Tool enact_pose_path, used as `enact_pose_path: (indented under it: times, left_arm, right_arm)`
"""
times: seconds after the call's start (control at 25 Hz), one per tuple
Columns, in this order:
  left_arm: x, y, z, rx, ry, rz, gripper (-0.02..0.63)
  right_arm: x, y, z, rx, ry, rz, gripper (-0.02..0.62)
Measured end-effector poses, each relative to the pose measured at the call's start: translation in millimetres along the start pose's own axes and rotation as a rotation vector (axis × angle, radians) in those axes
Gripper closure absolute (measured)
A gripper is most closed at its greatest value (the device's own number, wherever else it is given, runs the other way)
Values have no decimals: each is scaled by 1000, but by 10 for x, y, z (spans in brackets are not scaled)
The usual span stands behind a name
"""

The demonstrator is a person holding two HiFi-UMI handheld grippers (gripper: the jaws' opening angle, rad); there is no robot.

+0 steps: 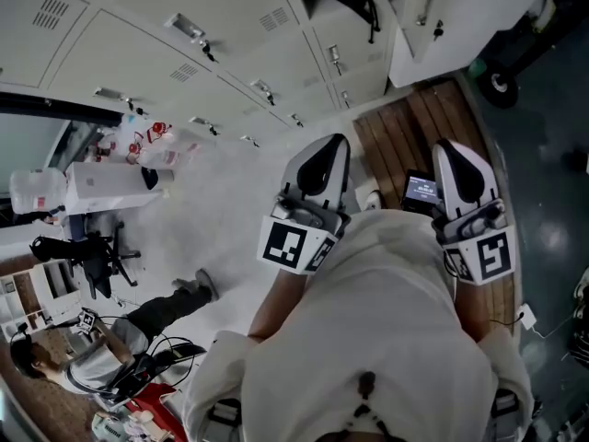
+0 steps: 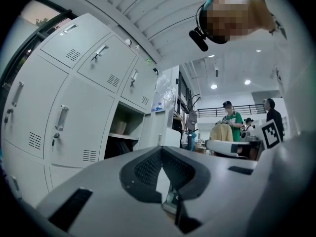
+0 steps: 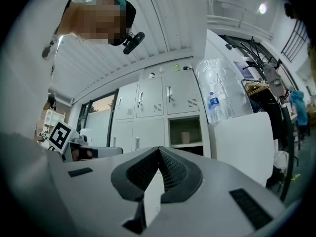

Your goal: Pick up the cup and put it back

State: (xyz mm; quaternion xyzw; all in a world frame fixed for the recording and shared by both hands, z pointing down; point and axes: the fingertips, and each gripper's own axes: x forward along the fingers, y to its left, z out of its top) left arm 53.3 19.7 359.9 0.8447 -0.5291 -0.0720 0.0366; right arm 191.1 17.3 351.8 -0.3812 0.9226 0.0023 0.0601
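While both tools are pointing level at the lockers [image 3: 143, 107], the cup [image 3: 185, 137] is standing upright on the shelf [image 3: 189, 144] of the one open compartment, well apart from either tool. The left tool [image 2: 161, 149] is showing clenched, tips meeting, nothing between them. The right tool [image 3: 159, 149] is reading the same: clenched and empty.

Stage: the scene is fitting two readings. Either the cup is waiting on its shelf for a lift, or it is sitting there set back with the tools drawn off. The frames are not settling which.

Doing it well, as a judgement: any pass through that opening is calling for a level, straight line on the cup's middle. The jaws are needing to be spread wider than the cup before nearing it, and the squeeze gentle, since the cup is looking light and likely to tip or crush.

Edges: the open door [image 3: 242, 142] is standing just beside the opening on its right in the right gripper view, and a bag of bottles [image 3: 217, 93] is showing above it. The shelf lip and the compartment frame are boxing the cup in closely.

Room: the floor [image 1: 230, 201] before the lockers is looking open, and other people [image 2: 232, 120] are standing well apart.
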Motion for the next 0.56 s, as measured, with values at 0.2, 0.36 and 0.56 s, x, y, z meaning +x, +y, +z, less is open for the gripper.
enact_pose_path:
  times: [0.2, 0.36, 0.56]
  left_arm:
    - [-36, 0, 2, 7, 2, -9, 598]
    - [-70, 43, 10, 11, 3, -12, 598]
    - [-112, 124, 40, 18, 2, -11, 598]
  right_arm:
    - [-23, -10, 9, 3, -6, -17, 571]
    - [-16, -3, 5, -6, -4, -28, 571]
    - [48, 8, -33, 16, -4, -44, 571]
